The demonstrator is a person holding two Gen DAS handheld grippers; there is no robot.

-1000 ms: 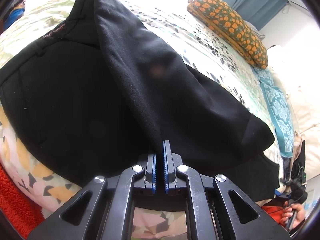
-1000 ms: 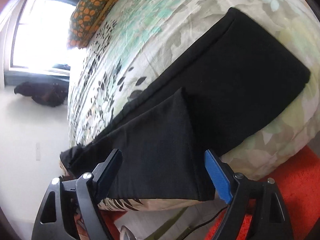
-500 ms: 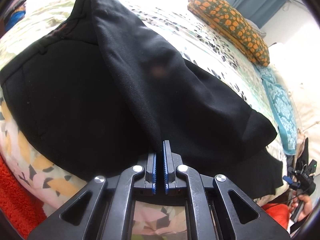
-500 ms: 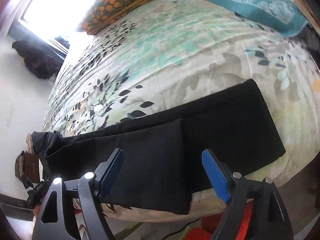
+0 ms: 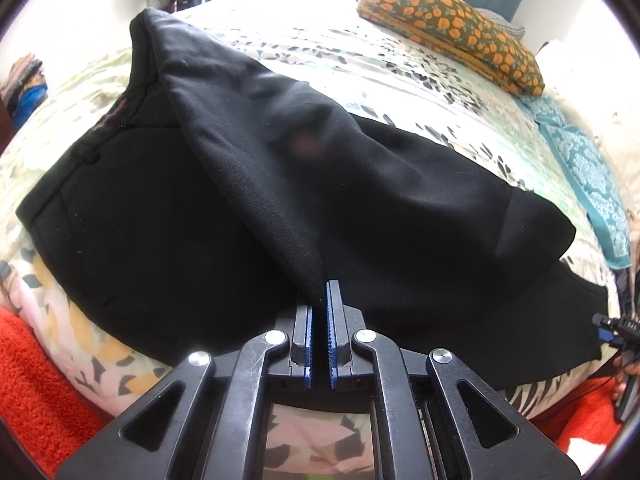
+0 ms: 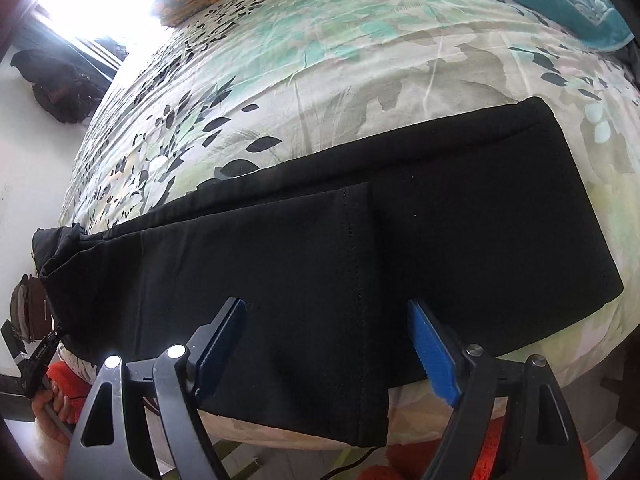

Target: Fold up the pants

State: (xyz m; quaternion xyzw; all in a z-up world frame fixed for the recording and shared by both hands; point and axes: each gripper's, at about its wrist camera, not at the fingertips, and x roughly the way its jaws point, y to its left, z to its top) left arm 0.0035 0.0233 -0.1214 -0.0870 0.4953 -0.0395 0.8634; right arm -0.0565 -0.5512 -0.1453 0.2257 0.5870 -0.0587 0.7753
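Observation:
Black pants (image 5: 248,200) lie on a floral bedspread (image 5: 360,64). In the left wrist view my left gripper (image 5: 321,300) is shut on a raised fold of the pants, and the cloth runs up from the jaws toward the waistband (image 5: 120,112) at the upper left. In the right wrist view the pants (image 6: 320,260) lie flat with a hemmed leg end (image 6: 360,300) folded over the other layer. My right gripper (image 6: 332,320) is open just above the leg end, its blue pads on either side of the hem, holding nothing.
An orange-flowered pillow (image 5: 452,24) and a teal patterned cloth (image 5: 588,176) lie at the far side of the bed. A red rug (image 5: 36,380) covers the floor by the near bed edge. A dark bag (image 6: 60,88) sits on the floor by the window.
The right gripper has swung its view from the bed's side to face the folded leg end and moved closer. The left gripper keeps its hold and has lifted the fold slightly.

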